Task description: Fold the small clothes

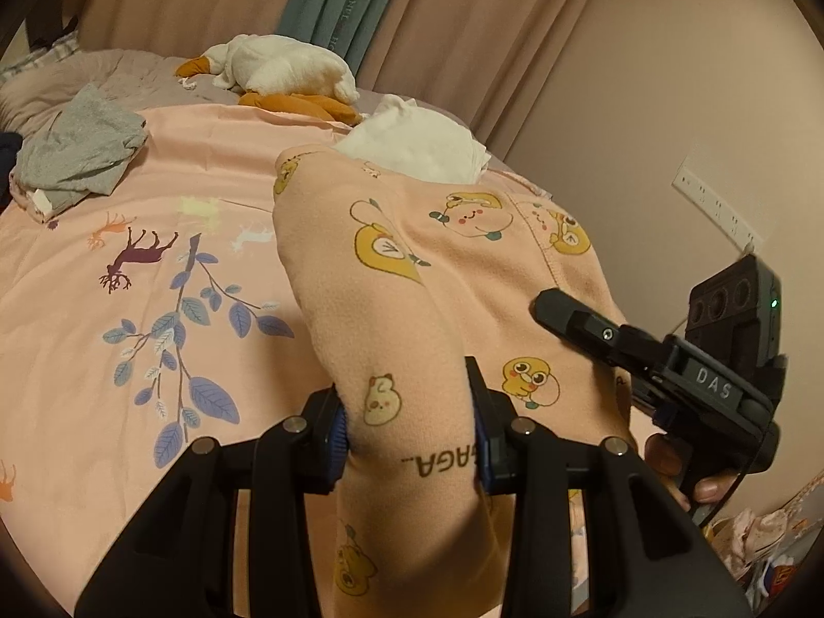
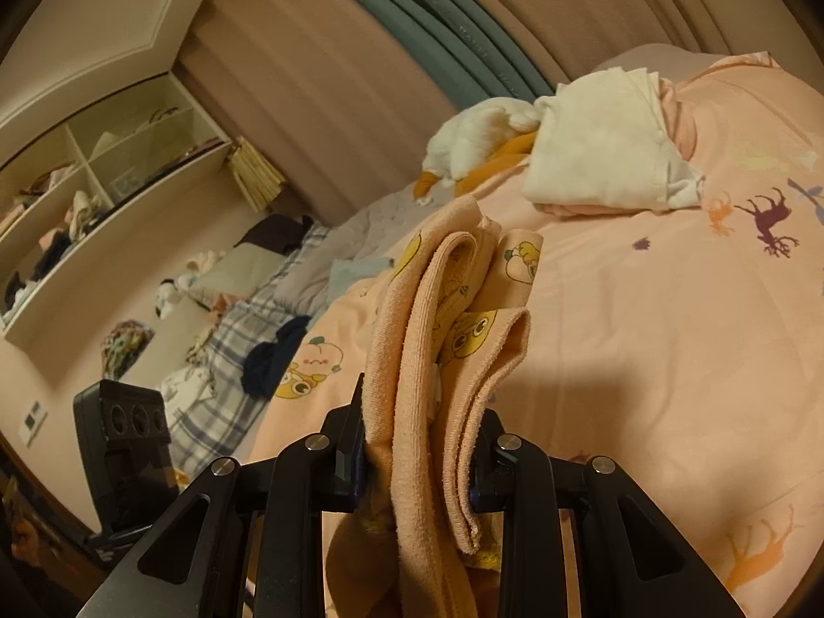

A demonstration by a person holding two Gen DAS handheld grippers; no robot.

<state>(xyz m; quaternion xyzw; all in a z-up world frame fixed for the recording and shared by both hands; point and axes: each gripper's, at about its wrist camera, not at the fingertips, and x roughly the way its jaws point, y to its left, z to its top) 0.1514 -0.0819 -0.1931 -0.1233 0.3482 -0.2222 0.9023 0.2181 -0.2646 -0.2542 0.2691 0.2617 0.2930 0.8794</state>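
Pink deer-print bedspread (image 1: 154,195), curtains behind, folded white garment (image 2: 602,154) near the far edge. Left gripper (image 1: 409,443) is clamped on a bunched fold of the peach cartoon-print garment (image 1: 453,257). Right gripper (image 2: 419,458) pinches its layered hem, cloth lifted above the bed.

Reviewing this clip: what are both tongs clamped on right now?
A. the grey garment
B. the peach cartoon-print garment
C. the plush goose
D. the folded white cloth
B: the left tongs and right tongs each pinch the peach cartoon-print garment, lifted above the pink bedspread.
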